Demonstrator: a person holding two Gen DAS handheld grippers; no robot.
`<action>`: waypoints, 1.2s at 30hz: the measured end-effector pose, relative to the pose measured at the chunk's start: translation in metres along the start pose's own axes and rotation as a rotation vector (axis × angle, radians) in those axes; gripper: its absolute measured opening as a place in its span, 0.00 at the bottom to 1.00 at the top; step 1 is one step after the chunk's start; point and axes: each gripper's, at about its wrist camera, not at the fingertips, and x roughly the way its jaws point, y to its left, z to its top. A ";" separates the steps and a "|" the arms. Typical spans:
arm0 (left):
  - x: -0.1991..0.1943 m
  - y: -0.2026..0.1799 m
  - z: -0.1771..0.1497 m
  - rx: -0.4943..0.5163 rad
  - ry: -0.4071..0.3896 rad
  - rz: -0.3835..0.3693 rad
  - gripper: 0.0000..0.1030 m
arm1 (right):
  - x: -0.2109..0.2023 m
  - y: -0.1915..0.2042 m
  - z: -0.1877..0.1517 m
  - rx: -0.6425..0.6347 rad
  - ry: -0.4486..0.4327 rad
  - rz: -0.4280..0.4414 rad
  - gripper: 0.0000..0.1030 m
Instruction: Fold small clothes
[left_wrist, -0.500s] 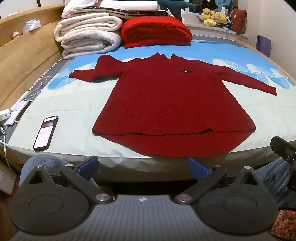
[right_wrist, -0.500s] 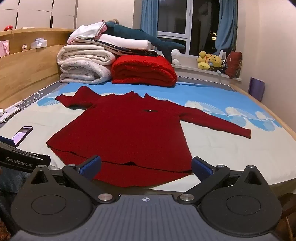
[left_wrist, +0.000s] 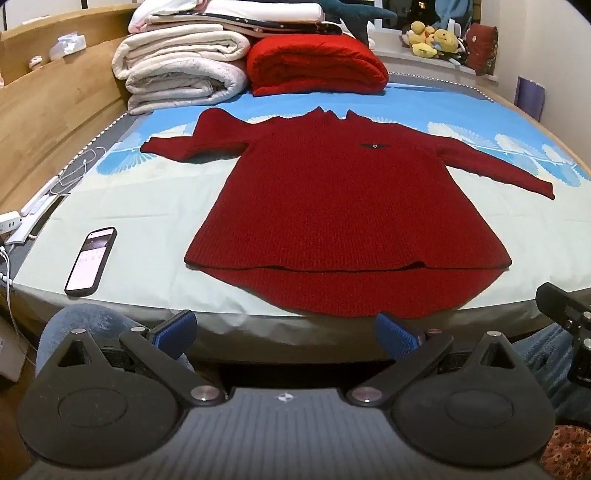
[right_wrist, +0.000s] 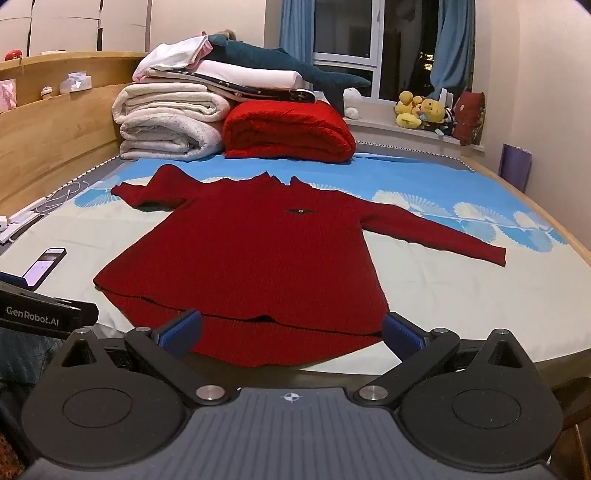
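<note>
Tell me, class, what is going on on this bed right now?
A person holds a claw in each hand at the near edge of the bed. A dark red sweater lies spread flat on it, face up, both sleeves out to the sides and the hem towards the cameras. The left claw and the right claw are both wide open and hold nothing; neither touches the sweater, so no fold has been started. A phone lies on the sheet to the left of the sweater, and folded blankets are stacked at the far end.

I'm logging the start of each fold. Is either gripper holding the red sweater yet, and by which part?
Nothing is held. The left gripper and right gripper both stand open, short of the red sweater.
</note>
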 end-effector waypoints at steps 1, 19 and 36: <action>-0.001 0.000 0.000 -0.001 0.000 -0.002 1.00 | 0.007 -0.006 0.002 0.005 0.009 0.006 0.99; -0.003 0.001 0.000 -0.014 0.002 -0.007 1.00 | 0.008 -0.003 0.000 -0.004 0.011 0.007 0.99; -0.004 0.002 0.000 -0.013 -0.002 -0.006 1.00 | 0.006 -0.001 0.002 -0.012 0.011 0.008 0.99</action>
